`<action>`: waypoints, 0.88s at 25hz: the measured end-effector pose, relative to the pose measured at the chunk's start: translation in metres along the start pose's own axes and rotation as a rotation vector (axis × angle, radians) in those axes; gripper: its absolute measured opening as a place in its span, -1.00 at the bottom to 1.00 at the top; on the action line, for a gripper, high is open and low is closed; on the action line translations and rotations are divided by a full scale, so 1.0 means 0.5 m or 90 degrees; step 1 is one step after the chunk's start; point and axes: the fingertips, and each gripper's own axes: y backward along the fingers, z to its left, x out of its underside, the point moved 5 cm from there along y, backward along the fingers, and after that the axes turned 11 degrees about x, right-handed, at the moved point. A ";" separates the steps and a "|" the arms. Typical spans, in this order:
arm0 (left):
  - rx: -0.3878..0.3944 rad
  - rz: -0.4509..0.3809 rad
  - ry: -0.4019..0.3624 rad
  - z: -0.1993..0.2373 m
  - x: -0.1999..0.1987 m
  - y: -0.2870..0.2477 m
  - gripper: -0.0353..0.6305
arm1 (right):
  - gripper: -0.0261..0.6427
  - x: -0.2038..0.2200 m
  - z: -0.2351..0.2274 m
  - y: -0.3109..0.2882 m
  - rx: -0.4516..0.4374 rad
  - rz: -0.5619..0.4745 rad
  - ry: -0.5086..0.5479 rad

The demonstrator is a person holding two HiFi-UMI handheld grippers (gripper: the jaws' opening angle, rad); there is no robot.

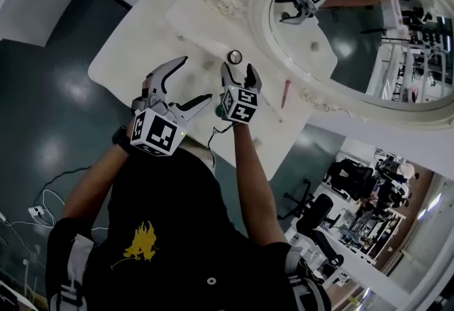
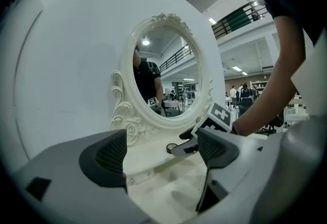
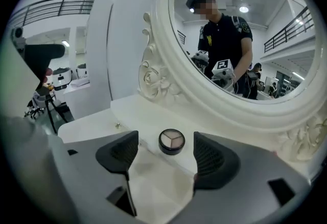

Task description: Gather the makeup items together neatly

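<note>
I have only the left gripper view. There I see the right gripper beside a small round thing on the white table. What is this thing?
Observer: The right gripper view shows a round compact, open, with three shades inside, lying on the raised shelf.
Operator: Does the right gripper hold it already?
Observer: No. The right gripper has its jaws apart, and the compact lies ahead between them, untouched.
Operator: Is any other item to gather?
Observer: In the head view a slim red stick lies further right, close to the mirror frame.
</note>
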 end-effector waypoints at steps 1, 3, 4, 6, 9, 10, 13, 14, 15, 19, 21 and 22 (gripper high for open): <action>0.001 -0.001 -0.001 -0.002 -0.006 -0.005 0.43 | 0.13 0.000 -0.001 -0.014 0.002 0.008 -0.002; 0.002 0.001 -0.002 -0.004 -0.007 -0.010 0.42 | 0.10 0.001 -0.001 -0.041 0.008 0.021 -0.003; 0.002 0.003 -0.002 -0.005 -0.006 -0.010 0.41 | 0.07 0.000 0.000 -0.051 0.012 0.027 -0.005; 0.002 0.008 0.000 -0.008 -0.004 -0.005 0.41 | 0.04 -0.001 -0.002 -0.063 0.021 0.039 -0.011; -0.001 0.015 0.002 -0.011 -0.002 0.008 0.40 | 0.01 -0.001 -0.006 -0.066 0.033 0.056 -0.014; -0.002 0.017 0.005 -0.009 0.001 0.012 0.40 | -0.01 -0.001 -0.007 -0.068 0.036 0.059 -0.016; 0.001 0.022 0.010 -0.011 0.011 0.016 0.39 | -0.06 0.002 -0.007 -0.072 0.040 0.070 -0.032; 0.005 0.024 0.010 -0.014 0.013 0.016 0.39 | -0.13 0.002 -0.009 -0.073 0.043 0.073 -0.035; 0.010 0.025 0.010 -0.018 0.013 0.015 0.39 | -0.23 0.003 -0.011 -0.073 0.045 0.076 -0.035; 0.027 0.032 0.001 -0.031 0.015 0.014 0.39 | -0.23 -0.003 -0.014 -0.066 0.055 0.070 -0.039; 0.034 0.034 -0.003 -0.028 0.013 0.015 0.39 | -0.23 -0.010 -0.017 -0.058 0.062 0.061 -0.037; 0.037 0.033 -0.006 -0.024 0.011 0.016 0.39 | -0.23 -0.015 -0.021 -0.054 0.067 0.056 -0.034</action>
